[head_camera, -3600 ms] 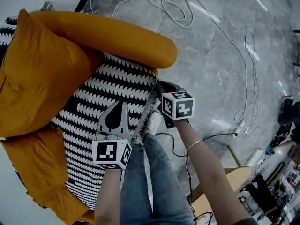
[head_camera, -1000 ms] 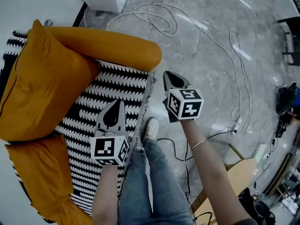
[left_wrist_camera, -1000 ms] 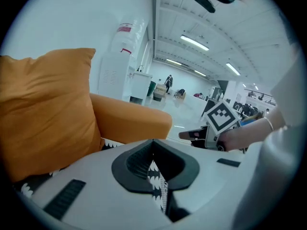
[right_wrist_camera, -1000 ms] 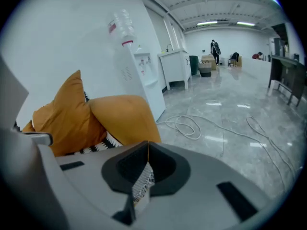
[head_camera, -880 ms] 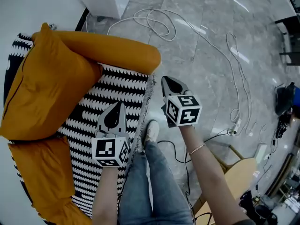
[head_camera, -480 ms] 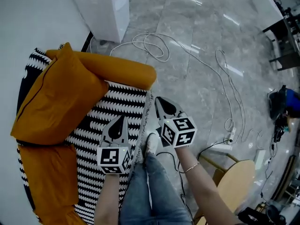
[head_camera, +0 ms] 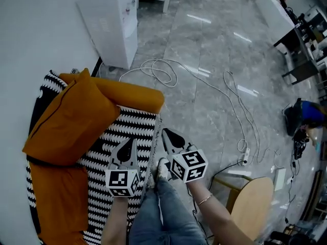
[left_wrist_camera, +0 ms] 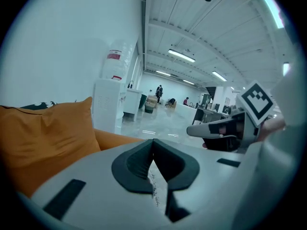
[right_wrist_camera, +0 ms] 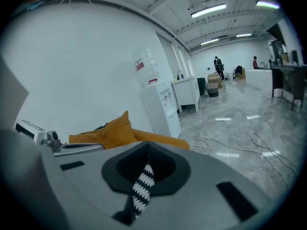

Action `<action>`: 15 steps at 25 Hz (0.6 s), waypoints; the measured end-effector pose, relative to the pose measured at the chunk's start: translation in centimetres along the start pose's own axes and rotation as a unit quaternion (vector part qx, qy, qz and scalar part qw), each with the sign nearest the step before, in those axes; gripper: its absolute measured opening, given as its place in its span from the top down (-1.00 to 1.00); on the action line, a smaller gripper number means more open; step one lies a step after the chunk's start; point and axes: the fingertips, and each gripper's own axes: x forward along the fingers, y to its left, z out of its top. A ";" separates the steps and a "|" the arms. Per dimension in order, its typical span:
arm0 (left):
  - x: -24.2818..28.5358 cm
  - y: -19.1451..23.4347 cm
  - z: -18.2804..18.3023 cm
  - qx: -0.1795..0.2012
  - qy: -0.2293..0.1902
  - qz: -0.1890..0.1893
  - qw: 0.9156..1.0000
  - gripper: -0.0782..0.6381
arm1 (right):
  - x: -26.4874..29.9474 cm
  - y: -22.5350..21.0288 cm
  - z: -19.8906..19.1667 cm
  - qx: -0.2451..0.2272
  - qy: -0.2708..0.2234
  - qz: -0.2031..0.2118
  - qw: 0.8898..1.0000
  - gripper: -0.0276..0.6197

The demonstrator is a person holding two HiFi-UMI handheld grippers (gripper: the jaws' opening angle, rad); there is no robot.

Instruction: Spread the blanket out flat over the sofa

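Since 3.6 s ago the view has pulled back and the right gripper (head_camera: 167,134) has closed in on the left gripper (head_camera: 131,143). Both now sit side by side at the front edge of the sofa (head_camera: 134,93).

Left jaws are pinched together on a thin pale strip, likely the fringe (left_wrist_camera: 155,185) of the blanket (head_camera: 120,131). Right jaws are clamped on a black-and-white fold of blanket (right_wrist_camera: 141,186).

The blanket already lies across the sofa seat and shows again at the sofa's back, behind the orange cushion (head_camera: 71,116). Beyond the sofa's arm there's a white cable (head_camera: 168,74) looped on the floor, then a water dispenser (head_camera: 110,22) at the wall.

Handling, our read: it's light and limp with no stiffness, so it'll sag between the 2 grips and bunch if we hold close together. Fringe is a weak hold. We'd take the woven hem at 2 points well apart along the sofa's front edge and pull taut.
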 end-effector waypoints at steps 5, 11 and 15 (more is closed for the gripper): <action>-2.4 -1.2 2.5 0.001 -0.017 -0.008 1.000 0.73 | -2.9 2.9 1.9 -0.001 -0.015 0.008 1.000 0.87; -5.7 -2.1 5.8 0.007 -0.044 -0.005 0.999 0.73 | -6.2 5.8 4.0 -0.008 -0.037 0.018 0.999 0.88; -7.4 -2.7 7.4 0.016 -0.057 0.001 0.998 0.73 | -8.9 7.1 5.4 -0.020 -0.062 0.025 0.998 0.88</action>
